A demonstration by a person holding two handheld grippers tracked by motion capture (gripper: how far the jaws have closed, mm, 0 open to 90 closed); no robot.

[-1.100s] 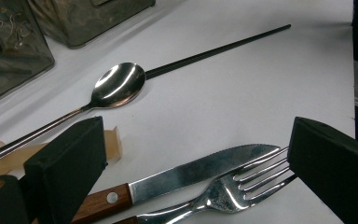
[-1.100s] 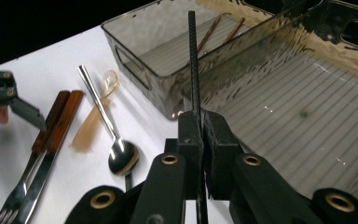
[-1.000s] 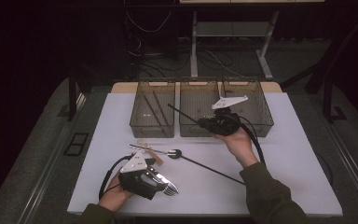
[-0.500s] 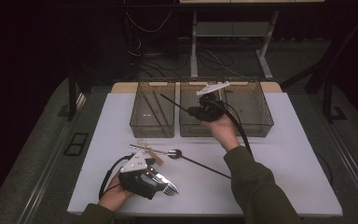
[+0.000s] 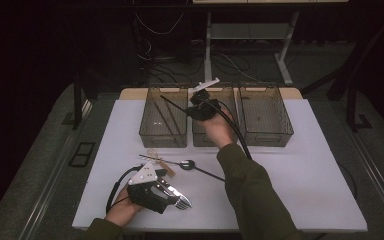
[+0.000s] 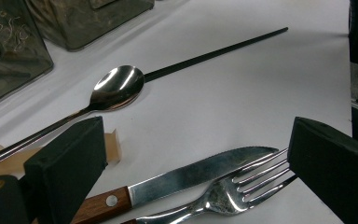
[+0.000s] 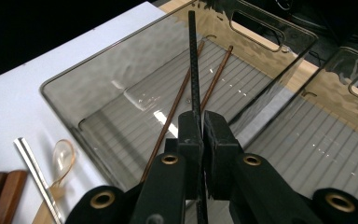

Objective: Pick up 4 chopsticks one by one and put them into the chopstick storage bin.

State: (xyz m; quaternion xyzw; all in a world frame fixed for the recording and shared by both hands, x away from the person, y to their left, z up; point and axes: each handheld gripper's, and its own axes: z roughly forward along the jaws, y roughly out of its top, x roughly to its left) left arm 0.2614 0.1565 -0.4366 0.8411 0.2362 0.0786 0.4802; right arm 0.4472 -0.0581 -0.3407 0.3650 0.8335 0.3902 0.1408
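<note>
nearest us, our left gripper (image 6: 200,154) rests on the tabletop (image 5: 300,165), jaws wide apart and holding nothing, with a fork (image 6: 223,193) and knife (image 6: 186,177) between them. farther off, our right gripper (image 7: 203,128) pinches a black stick (image 7: 193,60) over the left bin (image 5: 163,117).

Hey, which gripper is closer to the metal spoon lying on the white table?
Left. The left gripper sits on the table just below the spoon, jaws open around a knife and fork. The right gripper is off over the bins, clamping a black chopstick.
</note>
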